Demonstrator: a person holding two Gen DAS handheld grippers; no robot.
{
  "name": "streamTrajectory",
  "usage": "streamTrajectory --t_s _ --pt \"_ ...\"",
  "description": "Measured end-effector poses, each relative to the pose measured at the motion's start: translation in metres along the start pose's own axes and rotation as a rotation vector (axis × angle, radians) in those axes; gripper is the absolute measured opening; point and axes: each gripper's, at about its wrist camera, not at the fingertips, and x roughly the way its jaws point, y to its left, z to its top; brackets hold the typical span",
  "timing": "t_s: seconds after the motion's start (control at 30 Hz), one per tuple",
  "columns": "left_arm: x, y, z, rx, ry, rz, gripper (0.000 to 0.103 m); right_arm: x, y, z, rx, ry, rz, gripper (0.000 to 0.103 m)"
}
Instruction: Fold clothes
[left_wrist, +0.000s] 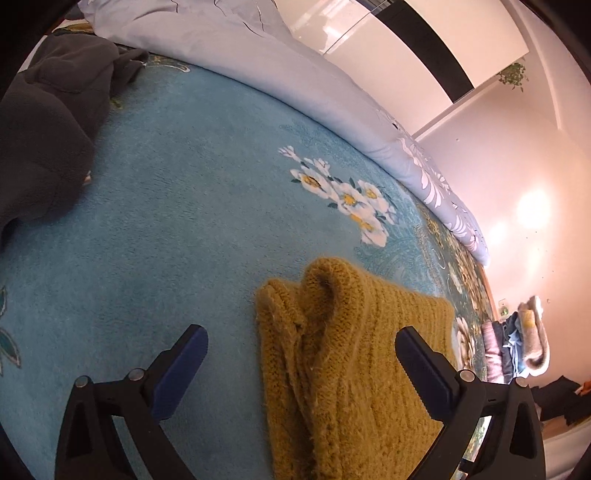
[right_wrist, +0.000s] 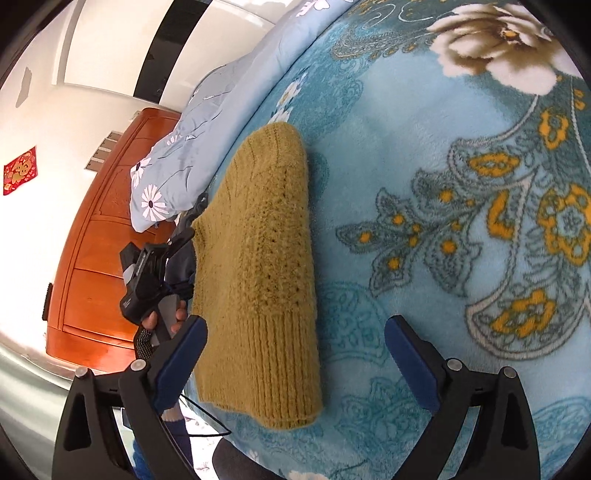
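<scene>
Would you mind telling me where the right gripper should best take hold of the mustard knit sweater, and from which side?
Probably the ribbed hem of the mustard sweater, at its free corner nearest the open right gripper. That edge lies flat on the blue floral blanket, folded into a narrow strip, directly between the fingers, so a low straight-ahead approach could pinch all layers together.
</scene>
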Motion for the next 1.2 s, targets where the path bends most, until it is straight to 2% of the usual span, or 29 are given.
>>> streamTrajectory --t_s 0.13,0.27,0.37,0.43,0.5,0.53,0.57,0.6,0.67,0.73,0.77,0.87,1.0,1.2 --pt "0.01 -0.003 0.005 0.013 0.02 -0.018 0.103 0.01 0.01 -0.006 -0.032 -0.017 -0.003 0.097" --pt "0.018 -0.006 0.007 0.023 0.047 -0.083 0.102 0.026 0.019 -0.008 -0.062 0.018 0.034 0.097" --pt "0.021 -0.007 0.007 0.015 0.059 -0.141 0.102 0.028 0.02 -0.008 -0.054 0.006 0.044 0.097" --pt "0.022 -0.009 0.006 0.017 0.058 -0.152 0.101 0.027 0.018 -0.007 -0.044 0.004 0.064 0.097" --pt "0.022 -0.01 0.005 0.021 0.054 -0.141 0.095 0.026 0.019 -0.009 -0.054 0.009 0.064 0.096" --pt "0.022 -0.01 0.005 0.018 0.053 -0.137 0.093 0.026 0.018 -0.011 -0.056 0.013 0.06 0.09" --pt "0.022 -0.009 0.004 0.011 0.053 -0.135 0.088 0.026 0.019 -0.012 -0.055 0.019 0.057 0.076" --pt "0.022 -0.008 0.004 0.005 0.053 -0.133 0.082 0.027 0.018 -0.012 -0.051 0.024 0.047 0.072" --pt "0.02 -0.005 0.003 -0.017 0.051 -0.125 0.075 0.028 0.015 -0.012 -0.039 0.028 0.02 0.056" --pt "0.018 0.0 0.002 -0.049 0.046 -0.123 0.065 0.027 0.013 -0.009 -0.035 0.033 0.018 0.05" --pt "0.017 0.002 0.002 -0.063 0.043 -0.123 0.057 0.026 0.012 -0.008 -0.037 0.037 0.02 0.043" --pt "0.012 0.002 -0.003 -0.079 0.028 -0.125 0.043 0.023 0.016 0.0 -0.062 0.062 0.042 0.033" --pt "-0.006 -0.008 -0.011 -0.099 -0.019 -0.134 0.037 0.018 0.026 0.022 -0.129 0.124 0.078 0.028" --pt "-0.041 -0.031 -0.034 -0.123 -0.07 -0.192 0.035 0.001 0.042 0.075 -0.265 0.197 0.038 0.027"
